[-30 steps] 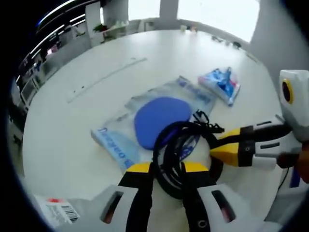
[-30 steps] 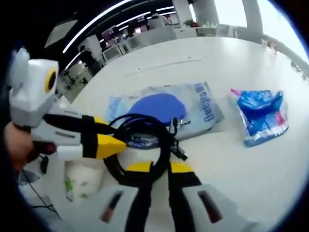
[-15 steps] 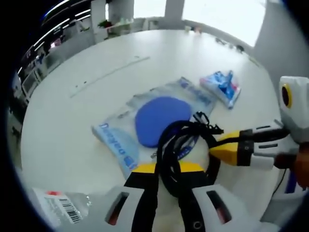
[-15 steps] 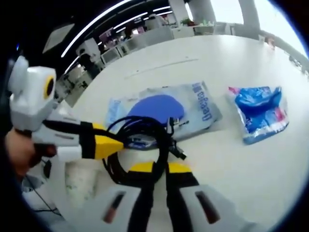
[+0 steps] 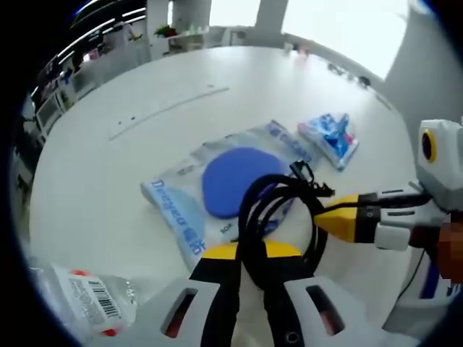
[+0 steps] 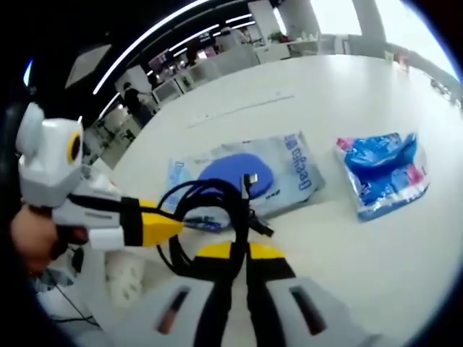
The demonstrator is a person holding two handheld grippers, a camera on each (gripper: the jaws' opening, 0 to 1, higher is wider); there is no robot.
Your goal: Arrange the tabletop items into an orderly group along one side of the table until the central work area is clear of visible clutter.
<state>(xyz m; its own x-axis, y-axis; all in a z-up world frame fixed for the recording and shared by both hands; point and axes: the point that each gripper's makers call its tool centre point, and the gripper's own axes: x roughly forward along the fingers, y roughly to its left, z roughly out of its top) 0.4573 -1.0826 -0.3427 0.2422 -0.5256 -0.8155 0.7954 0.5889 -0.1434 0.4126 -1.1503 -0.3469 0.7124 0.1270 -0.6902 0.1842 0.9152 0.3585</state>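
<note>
A coil of black cable [image 5: 278, 199] hangs between both grippers, just above a clear bag holding a blue round paddle [image 5: 235, 179]. My left gripper [image 5: 249, 253] is shut on the coil's near side. From the right, my right gripper [image 5: 334, 219] pinches the coil's other side. In the right gripper view the coil [image 6: 217, 202] rises from my right gripper [image 6: 241, 251], which is shut on it, and the left gripper [image 6: 172, 228] grips it from the left. A blue packet [image 6: 380, 173] lies to the right of the paddle bag [image 6: 289, 170].
A crinkled clear bag with a barcode label [image 5: 90, 303] lies near the table edge at lower left. A white wrapped item [image 6: 124, 278] sits below the left gripper. The large white table [image 5: 130, 152] stretches far behind, with small objects along its far rim.
Both sets of jaws have closed tighter on the cable. The coil has been pulled up and now stands taller above the paddle bag. Both views shifted slightly.
</note>
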